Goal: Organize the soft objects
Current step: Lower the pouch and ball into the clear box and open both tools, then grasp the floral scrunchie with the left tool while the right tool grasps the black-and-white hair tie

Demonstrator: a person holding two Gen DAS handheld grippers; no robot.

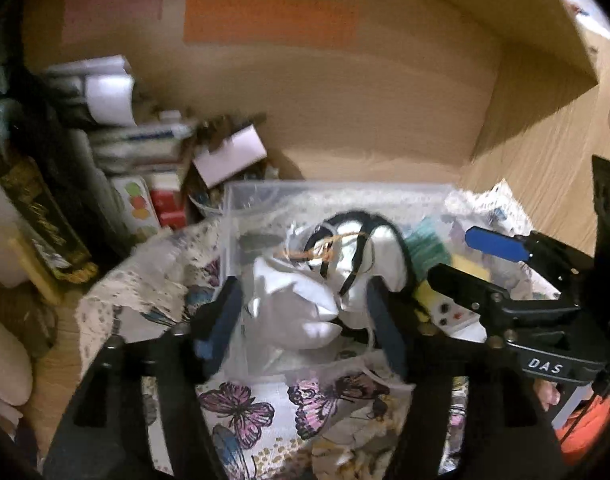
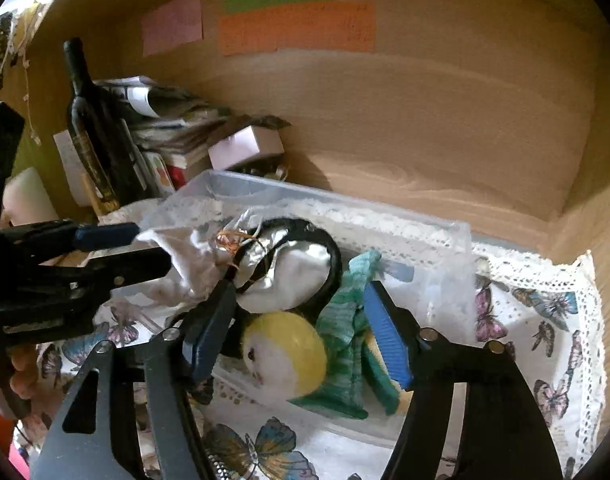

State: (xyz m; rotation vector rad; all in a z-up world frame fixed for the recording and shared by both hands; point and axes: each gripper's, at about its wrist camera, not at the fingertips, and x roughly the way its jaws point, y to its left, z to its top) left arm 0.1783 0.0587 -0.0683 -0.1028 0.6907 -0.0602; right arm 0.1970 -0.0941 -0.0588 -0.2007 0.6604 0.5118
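1. Your left gripper [image 1: 301, 312] has its blue-padded fingers [image 1: 221, 320] spread apart, one on each side of the white cloth [image 1: 301, 300] in the bin [image 1: 337, 192]; neither pad visibly presses it.
2. Your right gripper [image 2: 301, 336] also stands with its fingers [image 2: 385, 340] wide apart, over the near side of the bin, with the yellow-and-white plush [image 2: 285, 354] and the green knit [image 2: 345, 320] between them; it grips nothing.
3. The soft things all lie inside the clear bin: the white cloth with a black cord [image 2: 329, 264] looped over it toward the left end, the plush at the near wall, and the knit just right of the plush, touching it.
4. The bin sits on a butterfly-print cloth [image 2: 537, 320] with a lace edge, inside a wooden shelf [image 2: 425, 128].
5. A dark bottle [image 2: 89, 120] and stacked boxes [image 2: 245, 146] crowd the shelf's back left corner; coloured notes [image 2: 297, 26] are stuck to its back wall.
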